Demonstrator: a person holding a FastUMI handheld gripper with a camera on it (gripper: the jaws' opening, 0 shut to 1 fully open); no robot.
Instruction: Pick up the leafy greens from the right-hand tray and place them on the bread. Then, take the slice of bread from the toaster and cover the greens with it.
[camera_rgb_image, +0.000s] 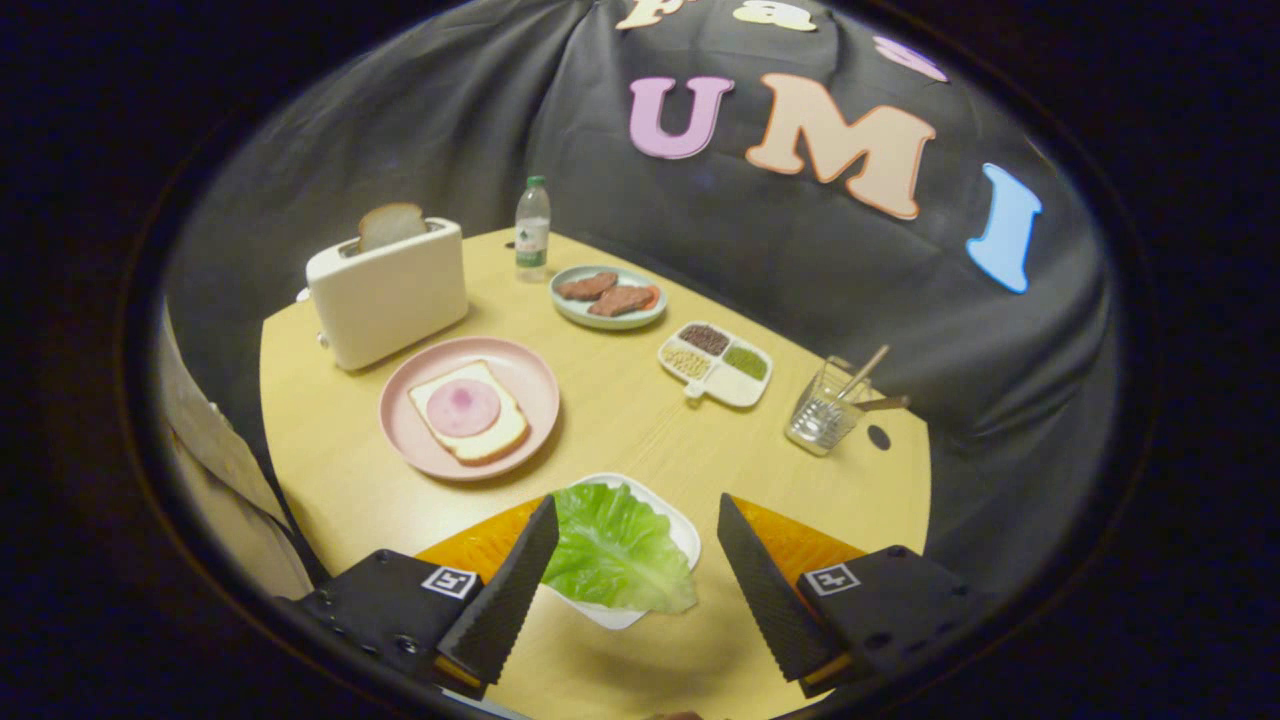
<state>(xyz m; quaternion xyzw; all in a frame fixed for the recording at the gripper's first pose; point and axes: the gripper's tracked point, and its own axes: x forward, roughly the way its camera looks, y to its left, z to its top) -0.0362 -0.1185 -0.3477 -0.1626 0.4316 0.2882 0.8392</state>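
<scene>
Tool (637, 560) wide open, gripping nothing; leafy greens (617, 550) on white tray (683, 530) between fingers, nearer the left; bread (468, 410) at eleven o'clock.

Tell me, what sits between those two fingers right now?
In the gripper view, a green lettuce leaf on a white tray lies between the open fingers, untouched by either.

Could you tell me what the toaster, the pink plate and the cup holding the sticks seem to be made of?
The toaster looks like cream matte plastic: smooth, with soft, dull highlights. The pink plate could be glazed ceramic or melamine; its even sheen leaves that open. The cup is clear and ribbed, glass or hard plastic, since the table shows through it. The gripper hangs open over the lettuce leaf.
</scene>
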